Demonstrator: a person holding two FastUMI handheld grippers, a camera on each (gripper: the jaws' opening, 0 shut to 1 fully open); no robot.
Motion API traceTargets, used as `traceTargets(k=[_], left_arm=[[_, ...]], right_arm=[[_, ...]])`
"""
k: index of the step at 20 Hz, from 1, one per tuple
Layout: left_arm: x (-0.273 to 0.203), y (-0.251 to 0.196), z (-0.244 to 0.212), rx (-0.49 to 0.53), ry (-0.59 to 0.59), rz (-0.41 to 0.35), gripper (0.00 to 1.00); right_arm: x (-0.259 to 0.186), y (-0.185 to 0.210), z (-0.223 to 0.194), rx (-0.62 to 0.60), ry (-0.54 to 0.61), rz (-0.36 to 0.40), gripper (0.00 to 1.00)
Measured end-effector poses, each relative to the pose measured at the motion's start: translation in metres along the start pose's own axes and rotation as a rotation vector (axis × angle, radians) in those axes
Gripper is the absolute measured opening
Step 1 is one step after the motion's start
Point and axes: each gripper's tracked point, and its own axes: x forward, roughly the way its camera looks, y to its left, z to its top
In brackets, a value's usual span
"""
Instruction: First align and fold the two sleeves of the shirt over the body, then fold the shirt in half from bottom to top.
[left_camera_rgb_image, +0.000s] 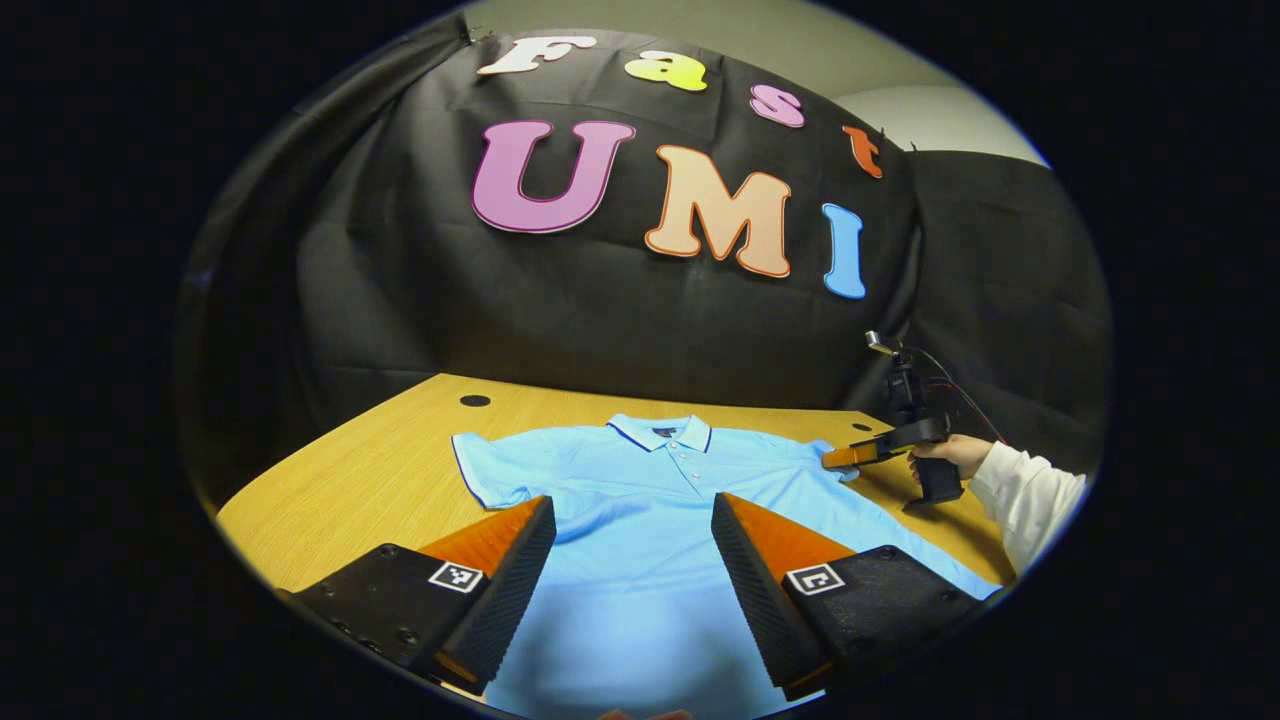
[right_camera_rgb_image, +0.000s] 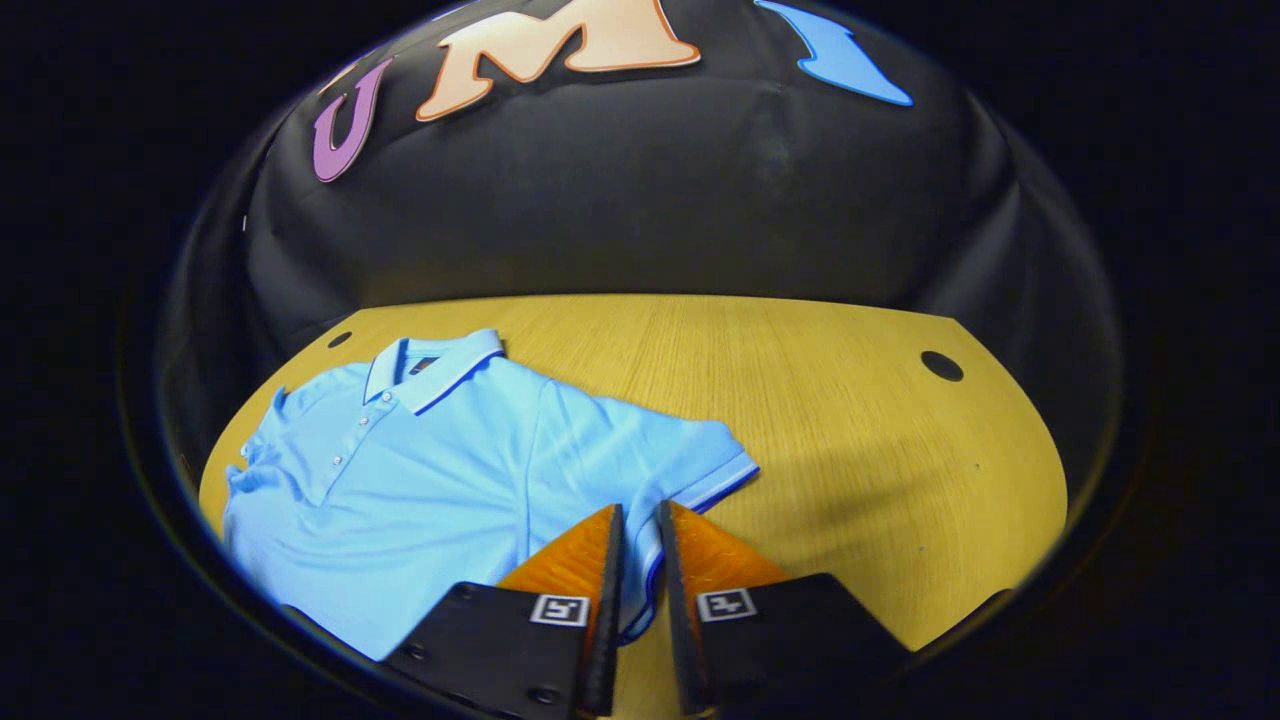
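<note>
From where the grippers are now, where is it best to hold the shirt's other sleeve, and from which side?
Probably at the striped cuff edge of the free sleeve, coming in from the outer side over the bare table. That sleeve lies flat and spread out from the shirt, its hem facing the open left gripper.

A wooden desk (left_camera_rgb_image: 380, 470) with a pale, yellowish grain runs across the booth, its far edge meeting the black cloth wall (left_camera_rgb_image: 600, 310). The cloth hangs in soft folds and creases behind and to both sides of the desk. A small round dark hole (left_camera_rgb_image: 475, 401) sits in the desk near its far left corner; in the right gripper view another round hole (right_camera_rgb_image: 942, 366) shows near the far right corner. Above the cloth, a plain pale room wall (left_camera_rgb_image: 850, 60) appears.
</note>
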Motion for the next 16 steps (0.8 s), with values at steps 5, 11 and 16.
traceTargets(k=[5, 11, 16], left_arm=[[0.0, 0.004, -0.002, -0.009, 0.01, 0.003, 0.94], [0.001, 0.01, 0.002, -0.011, 0.004, 0.01, 0.94], [-0.002, 0.012, 0.003, -0.011, 0.002, 0.013, 0.94]], right_arm=[[0.0, 0.001, -0.001, -0.022, 0.003, -0.039, 0.04], [-0.019, 0.022, 0.043, 0.025, -0.123, -0.014, 0.04], [-0.043, 0.091, 0.081, 0.08, -0.219, 0.123, 0.04]])
